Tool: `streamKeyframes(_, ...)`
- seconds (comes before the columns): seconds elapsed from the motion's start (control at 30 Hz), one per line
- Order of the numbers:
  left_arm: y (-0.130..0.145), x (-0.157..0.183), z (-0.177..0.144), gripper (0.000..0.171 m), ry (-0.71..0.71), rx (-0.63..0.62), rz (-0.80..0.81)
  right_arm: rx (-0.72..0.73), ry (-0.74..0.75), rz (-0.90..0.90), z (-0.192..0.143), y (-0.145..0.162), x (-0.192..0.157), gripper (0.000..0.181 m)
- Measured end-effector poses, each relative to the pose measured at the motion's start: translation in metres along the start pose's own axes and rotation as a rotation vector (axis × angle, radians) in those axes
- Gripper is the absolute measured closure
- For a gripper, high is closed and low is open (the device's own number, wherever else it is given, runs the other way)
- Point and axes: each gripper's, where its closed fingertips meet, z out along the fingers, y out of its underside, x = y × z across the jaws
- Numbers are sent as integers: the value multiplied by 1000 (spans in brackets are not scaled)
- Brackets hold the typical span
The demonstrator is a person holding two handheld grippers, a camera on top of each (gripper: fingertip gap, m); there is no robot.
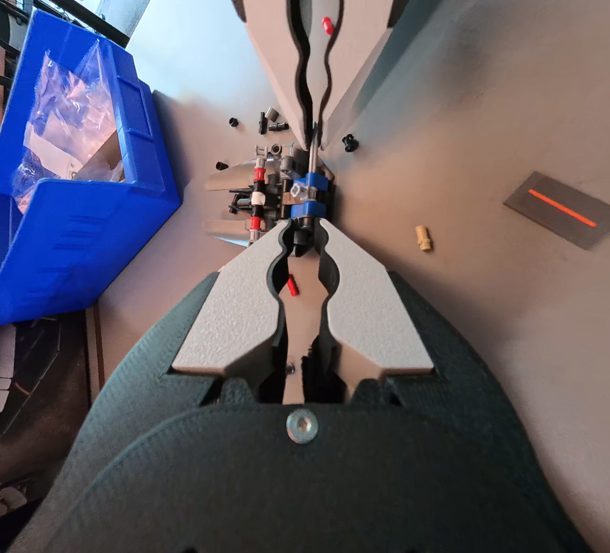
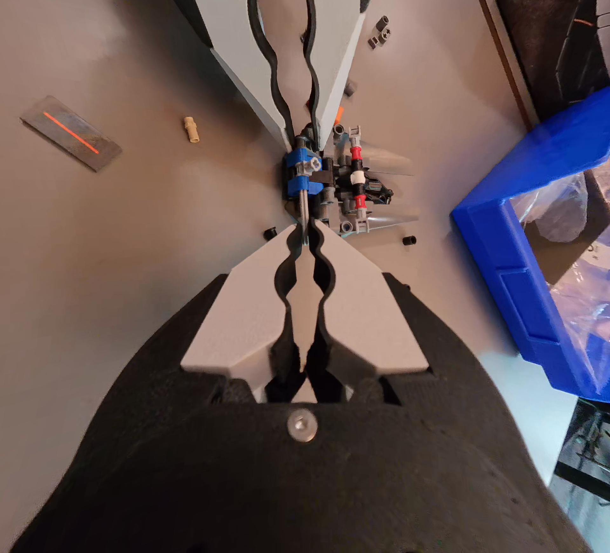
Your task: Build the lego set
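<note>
A small lego assembly (image 1: 274, 194) of black and grey beams, with red and white bushes, grey wing panels and blue blocks (image 1: 308, 194), sits just above the table. My left gripper (image 1: 305, 227) is shut on the dark end of the assembly below the blue blocks. My right gripper (image 2: 305, 232) is shut on a thin grey axle (image 2: 304, 207) that passes through the blue blocks (image 2: 302, 174). The two grippers face each other across the assembly (image 2: 343, 180). The right gripper shows at the top of the left wrist view (image 1: 313, 138), and the left gripper at the top of the right wrist view (image 2: 303, 138).
A blue bin (image 1: 82, 240) with plastic bags stands beside the assembly. Loose on the table are a tan pin (image 1: 424, 238), a grey tile with an orange line (image 1: 561, 207), black pins (image 1: 350, 142), red pins (image 1: 292, 284) and grey connectors (image 2: 381, 32). The left gripper's tips are roughly 4 cm from the right gripper's.
</note>
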Motion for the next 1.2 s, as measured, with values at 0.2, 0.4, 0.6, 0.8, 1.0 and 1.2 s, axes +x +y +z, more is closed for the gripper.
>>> streamKeyframes(0.2,0,0,0,162,6,-4,-23,-70,58,-51,1,1,0,181)
streamKeyframes(0.4,0,0,0,163,2,-8,-38,-63,31,-24,2,0,0,181)
streamKeyframes(0.6,1,0,0,163,-2,-8,-51,-53,-5,20,3,-2,-1,181)
streamKeyframes(0.8,1,-1,0,163,-8,-14,-55,-48,-51,104,3,-4,-1,181)
streamKeyframes(1.0,3,-2,1,163,-10,-15,-61,-83,22,-7,4,-5,1,181)
streamKeyframes(1.2,3,-3,1,163,-7,-19,-69,-99,102,-135,5,-5,3,181)
